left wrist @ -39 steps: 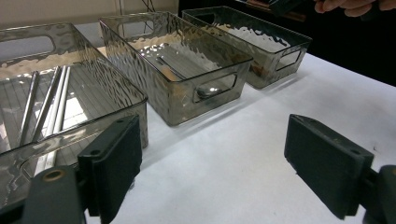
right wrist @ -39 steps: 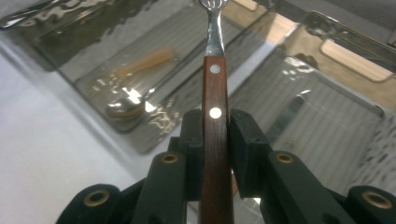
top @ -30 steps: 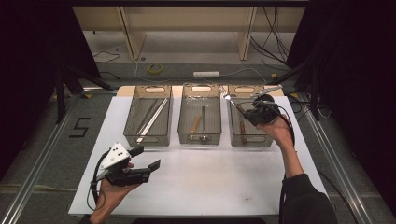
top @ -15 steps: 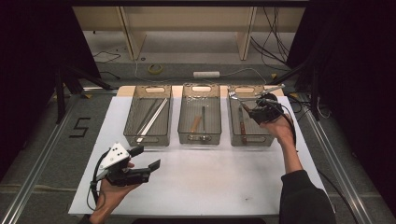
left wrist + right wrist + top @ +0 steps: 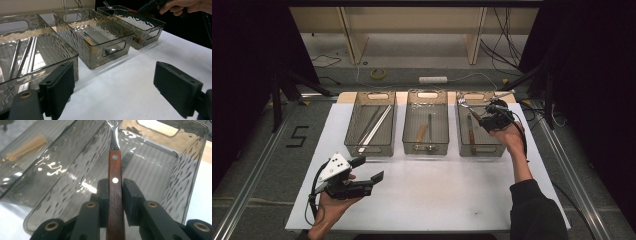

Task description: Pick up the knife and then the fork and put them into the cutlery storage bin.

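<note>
Holding the fork (image 5: pixel 114 160) by its wooden handle, my right gripper (image 5: pixel 115 192) has both pads pressed on the wood, tines pointing away over the right bin (image 5: pixel 463 131). A knife (image 5: pixel 470 135) with a like handle already lies inside that bin, so I judge this is the sorting step: cutlery going into its tray. Next I should lower the fork until it rests near the floor of the bin, then spread the jaws. My left gripper (image 5: pixel 364 171) waits wide open and empty above the white table (image 5: pixel 437 195).

Glossy wooden-handled metal fork (image 5: pixel 114 167); rippled clear plastic bin (image 5: pixel 160 157).
</note>
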Tool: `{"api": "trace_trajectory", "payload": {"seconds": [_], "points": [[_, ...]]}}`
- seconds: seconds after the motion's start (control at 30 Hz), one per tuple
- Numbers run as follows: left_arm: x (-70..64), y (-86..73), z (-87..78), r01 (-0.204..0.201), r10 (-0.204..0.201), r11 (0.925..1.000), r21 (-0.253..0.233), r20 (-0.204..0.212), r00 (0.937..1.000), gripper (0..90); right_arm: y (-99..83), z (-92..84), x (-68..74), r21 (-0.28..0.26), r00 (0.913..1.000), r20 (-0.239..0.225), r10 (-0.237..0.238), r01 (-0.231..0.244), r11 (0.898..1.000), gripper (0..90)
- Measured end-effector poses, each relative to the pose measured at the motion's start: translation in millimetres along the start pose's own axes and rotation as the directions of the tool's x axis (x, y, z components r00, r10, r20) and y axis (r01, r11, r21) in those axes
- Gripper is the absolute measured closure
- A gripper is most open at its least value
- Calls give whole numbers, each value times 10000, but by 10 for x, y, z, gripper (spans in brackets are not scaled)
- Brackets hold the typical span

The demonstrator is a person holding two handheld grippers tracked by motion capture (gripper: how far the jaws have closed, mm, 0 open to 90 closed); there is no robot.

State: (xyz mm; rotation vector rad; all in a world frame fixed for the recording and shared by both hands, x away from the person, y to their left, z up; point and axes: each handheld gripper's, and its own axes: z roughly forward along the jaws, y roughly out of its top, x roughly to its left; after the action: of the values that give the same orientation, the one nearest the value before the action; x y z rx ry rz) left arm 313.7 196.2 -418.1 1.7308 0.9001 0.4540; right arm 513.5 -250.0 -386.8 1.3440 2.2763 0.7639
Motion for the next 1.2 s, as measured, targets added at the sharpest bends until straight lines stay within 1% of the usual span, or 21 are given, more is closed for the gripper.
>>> {"api": "trace_trajectory", "payload": {"seconds": [0.33,0.37,0.43,0.83,0.97,1.0,1.03,1.07,1.1,1.2], "points": [[-2,2,-2,-14,14,10000,5,-5,10000,167,-6,97,-23,416,9993,211,297,-306,9987,766],[-1,0,0,-14,14,10000,23,-12,10000,166,-9,107,-23,443,9993,212,299,-309,9985,766],[-3,0,-2,-30,30,10000,24,-14,10000,167,-9,124,-12,536,9990,379,229,-249,9983,766],[-2,3,-3,-32,32,10000,42,-17,10000,167,-29,208,21,707,9985,452,313,-344,9969,763],[-6,1,1,-41,41,10000,55,-36,10000,167,-42,232,29,872,9991,161,399,-411,9953,753],[-5,3,2,-34,34,10000,50,-36,10000,167,-40,235,31,867,9991,72,411,-415,9954,724],[-5,1,3,-24,25,10000,52,-39,10000,167,-34,232,33,786,9989,59,474,-477,9958,696],[-5,-2,2,-42,42,10000,84,-46,10000,167,-30,221,30,685,9986,-28,519,-516,9963,691],[-6,-1,1,-54,54,9999,84,-51,10000,167,-24,208,27,629,9983,-200,544,-530,9966,679],[-2,1,1,-23,23,10000,51,-50,10000,167,-10,172,34,501,9982,-313,506,-490,9975,636]]}}
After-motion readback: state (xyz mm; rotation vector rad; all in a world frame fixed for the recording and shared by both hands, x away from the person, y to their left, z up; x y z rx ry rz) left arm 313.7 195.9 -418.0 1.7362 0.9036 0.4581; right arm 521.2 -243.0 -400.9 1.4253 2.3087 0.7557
